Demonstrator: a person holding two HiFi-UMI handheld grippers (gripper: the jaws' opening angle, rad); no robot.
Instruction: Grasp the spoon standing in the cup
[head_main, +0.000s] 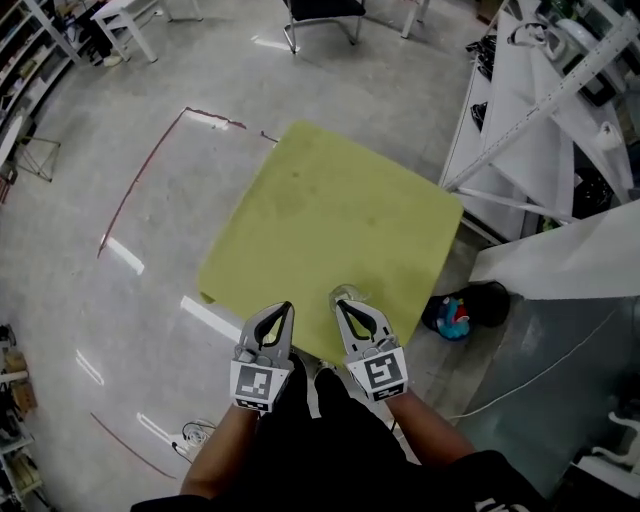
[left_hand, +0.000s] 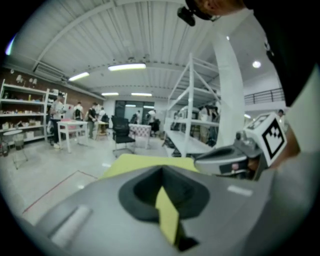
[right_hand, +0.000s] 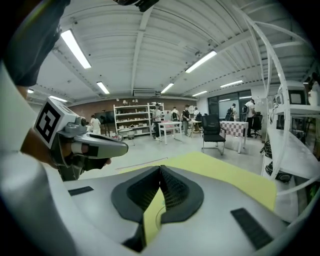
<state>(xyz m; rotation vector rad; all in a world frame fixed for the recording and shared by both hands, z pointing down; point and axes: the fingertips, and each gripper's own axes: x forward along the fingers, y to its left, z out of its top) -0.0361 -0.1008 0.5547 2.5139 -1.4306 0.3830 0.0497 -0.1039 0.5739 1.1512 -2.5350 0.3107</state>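
Hovering closed and empty — left claw (head_main: 286, 310), right claw (head_main: 340, 306).

The yellow-green table (head_main: 330, 215) offers open passage over its far and left parts. Only a clear cup (head_main: 345, 296) stands at its near edge. A white rack (head_main: 520, 130) crowds the table's right side, while open floor (head_main: 150, 200) lies to its left.

Square yellow-green table (head_main: 330, 220), set corner-on to me, stands on the grey concrete floor (head_main: 150, 150). On top: one clear cup (head_main: 346, 295), upright, close to the edge on my side. Can't see its contents. Thin red tape line (head_main: 128, 192) runs on the floor, left of the table.
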